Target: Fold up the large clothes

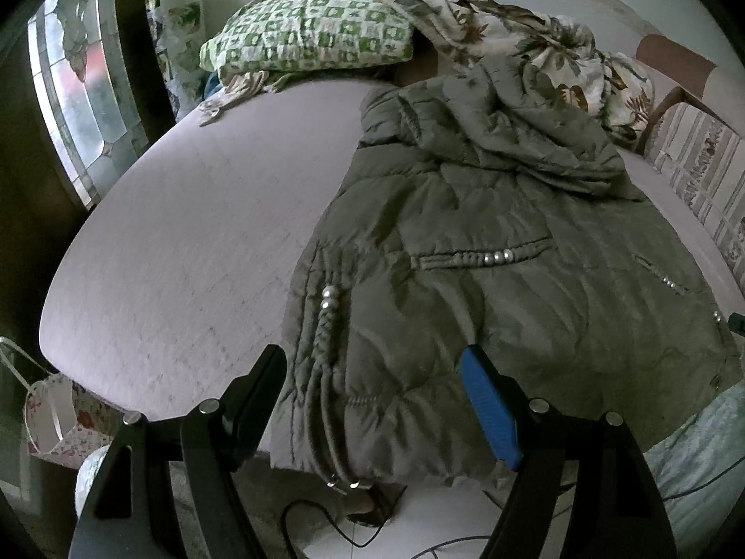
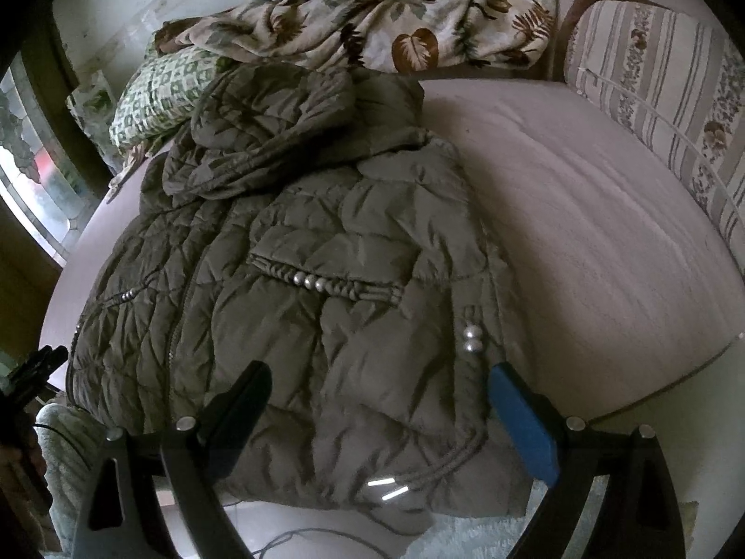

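An olive-green quilted hooded jacket [image 1: 489, 242] [image 2: 288, 289] lies front up on a pale pink bed [image 1: 186, 242] [image 2: 582, 233]. Its hood is bunched at the far end and its hem hangs over the near edge. Beaded braid trims the pockets, and drawcords dangle from the hem. My left gripper [image 1: 372, 358] hovers open over the hem's left corner, with the black finger [image 1: 260, 386] just off the jacket's edge and the blue pad [image 1: 489, 410] above the fabric. My right gripper [image 2: 379, 370] stands open over the hem's right part, its blue pad [image 2: 521, 419] near the jacket's right edge.
A green checked pillow [image 1: 312, 32] and a leaf-print blanket [image 2: 409, 23] lie at the bed's far end. A striped cushion [image 2: 661, 107] lines the right side. A patterned window [image 1: 70, 93] is at left. A gift bag [image 1: 51, 419], cables [image 1: 335, 526] and a pale rug [image 2: 489, 535] are on the floor.
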A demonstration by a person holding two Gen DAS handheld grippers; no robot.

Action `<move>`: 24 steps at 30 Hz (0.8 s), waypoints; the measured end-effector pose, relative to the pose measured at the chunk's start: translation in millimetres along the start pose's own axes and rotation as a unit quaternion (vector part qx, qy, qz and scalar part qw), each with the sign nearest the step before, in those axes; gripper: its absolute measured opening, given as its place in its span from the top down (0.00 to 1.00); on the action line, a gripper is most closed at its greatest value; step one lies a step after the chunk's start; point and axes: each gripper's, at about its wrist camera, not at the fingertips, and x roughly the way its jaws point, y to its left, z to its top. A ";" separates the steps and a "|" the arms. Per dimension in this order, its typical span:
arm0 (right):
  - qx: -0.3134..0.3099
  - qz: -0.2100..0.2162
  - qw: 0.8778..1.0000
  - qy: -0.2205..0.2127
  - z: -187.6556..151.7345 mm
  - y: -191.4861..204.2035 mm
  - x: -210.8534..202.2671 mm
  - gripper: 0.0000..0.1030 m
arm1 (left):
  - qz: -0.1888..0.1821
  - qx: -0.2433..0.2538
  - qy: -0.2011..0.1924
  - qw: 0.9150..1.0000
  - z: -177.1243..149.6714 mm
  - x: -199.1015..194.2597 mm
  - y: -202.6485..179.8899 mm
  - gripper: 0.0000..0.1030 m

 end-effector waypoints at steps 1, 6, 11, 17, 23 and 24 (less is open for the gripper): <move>0.000 -0.001 1.000 0.000 -1.0 -0.8 -0.7 0.07 | 0.002 -0.002 0.000 1.000 -1.5 -1.0 1.2 0.25; 0.004 -0.001 1.000 -0.001 -4.4 -5.7 -3.8 0.07 | 0.004 -0.009 0.003 1.000 -8.3 -2.7 6.4 0.25; 0.006 -0.001 1.000 0.002 -7.1 -9.5 -3.3 0.07 | 0.003 -0.009 0.009 1.000 -15.0 -1.0 10.4 0.24; 0.009 0.000 1.000 0.006 -8.5 -11.6 -0.8 0.07 | 0.000 -0.023 0.028 0.999 -24.6 6.2 23.8 0.24; 0.010 -0.003 1.000 0.008 -9.1 -11.3 -0.1 0.07 | -0.002 -0.057 0.050 0.997 -33.7 16.3 43.9 0.24; 0.011 -0.003 1.000 0.008 -8.8 -11.7 0.5 0.07 | -0.004 -0.060 0.052 0.997 -34.4 17.8 45.7 0.24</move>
